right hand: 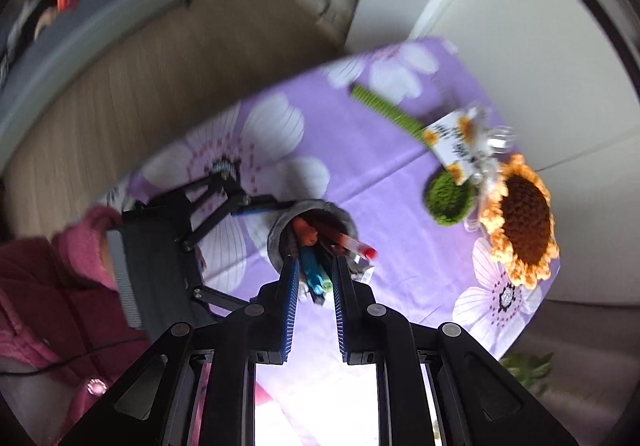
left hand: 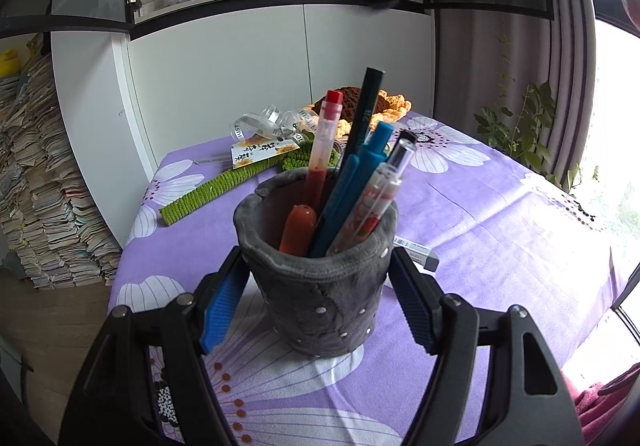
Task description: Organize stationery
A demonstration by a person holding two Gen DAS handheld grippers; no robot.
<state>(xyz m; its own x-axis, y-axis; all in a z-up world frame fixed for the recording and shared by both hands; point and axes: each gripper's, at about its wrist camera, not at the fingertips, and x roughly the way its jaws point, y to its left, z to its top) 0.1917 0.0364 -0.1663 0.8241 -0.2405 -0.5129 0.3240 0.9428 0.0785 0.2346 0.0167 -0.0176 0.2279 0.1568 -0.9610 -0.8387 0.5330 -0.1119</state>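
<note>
The left tongs (left hand: 316,282) clamped the grey pen holder (left hand: 320,278) standing on the purple flowered table (left hand: 500,230). It held pens and a dark pencil (left hand: 366,110) marked "2B". The right tongs (right hand: 314,270) hung above it, nearly closed and empty. Ribbon lettering behind was unreadable.

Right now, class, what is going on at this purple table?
A person is tidying stationery with a claw in each hand. The left claw grips the grey pen holder, already filled with pens and a pencil. The right claw hangs above the holder, nearly closed and apparently empty. An eraser still lies on the tablecloth behind the holder.
</note>
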